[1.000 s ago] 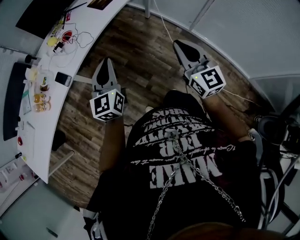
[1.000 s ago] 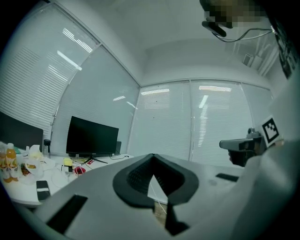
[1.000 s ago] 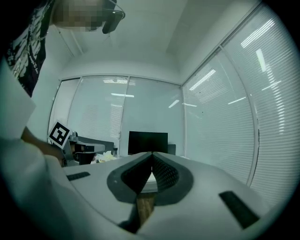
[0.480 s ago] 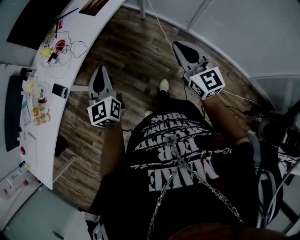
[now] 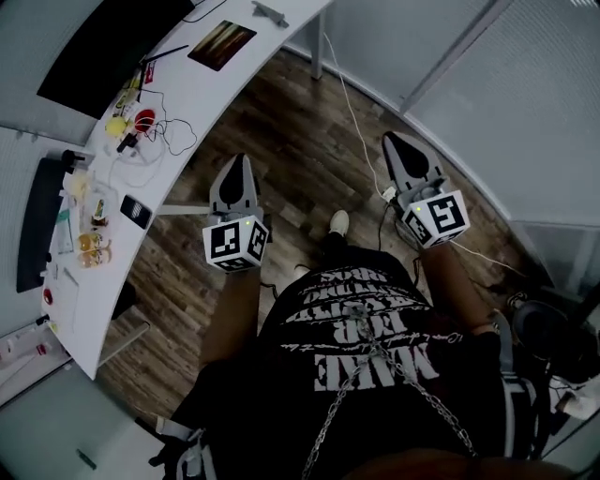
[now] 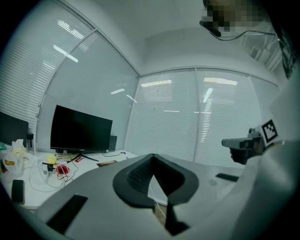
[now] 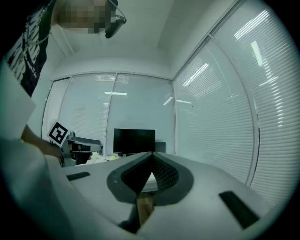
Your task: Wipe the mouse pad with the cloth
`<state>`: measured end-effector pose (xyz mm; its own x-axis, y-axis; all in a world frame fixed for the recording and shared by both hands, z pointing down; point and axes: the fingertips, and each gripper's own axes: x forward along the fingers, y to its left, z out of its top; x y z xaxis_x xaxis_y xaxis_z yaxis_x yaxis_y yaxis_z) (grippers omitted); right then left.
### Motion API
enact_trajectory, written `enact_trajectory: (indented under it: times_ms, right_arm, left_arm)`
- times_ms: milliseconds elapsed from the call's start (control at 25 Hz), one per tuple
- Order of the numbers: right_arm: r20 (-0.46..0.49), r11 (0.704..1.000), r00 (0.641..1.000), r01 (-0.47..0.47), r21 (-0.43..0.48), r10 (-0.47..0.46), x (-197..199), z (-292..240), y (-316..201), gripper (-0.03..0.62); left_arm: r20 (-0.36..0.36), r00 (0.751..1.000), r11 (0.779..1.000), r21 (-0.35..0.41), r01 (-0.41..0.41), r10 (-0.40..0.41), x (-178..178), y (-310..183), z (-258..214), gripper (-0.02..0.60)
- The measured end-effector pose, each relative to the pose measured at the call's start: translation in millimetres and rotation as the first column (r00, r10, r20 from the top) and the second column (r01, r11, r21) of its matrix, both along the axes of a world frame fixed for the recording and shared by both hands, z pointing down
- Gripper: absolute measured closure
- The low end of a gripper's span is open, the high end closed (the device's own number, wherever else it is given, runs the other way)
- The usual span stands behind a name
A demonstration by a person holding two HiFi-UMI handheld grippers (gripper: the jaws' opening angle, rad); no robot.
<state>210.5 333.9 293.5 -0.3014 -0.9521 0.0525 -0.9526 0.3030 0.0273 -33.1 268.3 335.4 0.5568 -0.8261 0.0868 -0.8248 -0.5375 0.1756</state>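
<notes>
We stand on the brown wood-plank floor beside the long, curved white bench, both grippers held out level in front of us. No wiping is under way.

The left gripper has its grey jaws brought together to a point with nothing between them. Its own view shows only the room past the tips. The right gripper is the same, jaws pressed together and empty.

What we take for the task's thing is a flat, dark rectangular mouse pad with orange streaks. It lies on the far stretch of the bench, past the small round red object and just to the right of the large black monitor.

From the left gripper the mouse pad lies almost straight ahead and a little to the left, well apart from the tips. From the right gripper it lies ahead and far to the left, across open floor, so we judge the left hand the nearer one. The pad's long side seems to follow the sweep of the bench.

We cannot pick out the cloth with certainty. A small grey object near the bench's far end, beyond the pad, may be it. With both grippers empty, we judge that fetching the cloth comes first.
</notes>
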Motion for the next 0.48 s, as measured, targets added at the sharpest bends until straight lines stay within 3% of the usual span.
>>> enact_trajectory:
  times_ms: [240,480]
  right_arm:
    - [0.005,0.999,1.0,0.021,-0.033,-0.02,28,6,-46,0.594]
    - [0.034,0.996,0.996,0.086,0.001,-0.086,39,-4,-80,0.594]
  left_arm:
    - [-0.009,1.0,1.0,-0.006,0.006,-0.006,30,-43,2,0.575]
    - [0.0,0.998,0.998,0.004,0.056,-0.056,46,-68,-6,0.575]
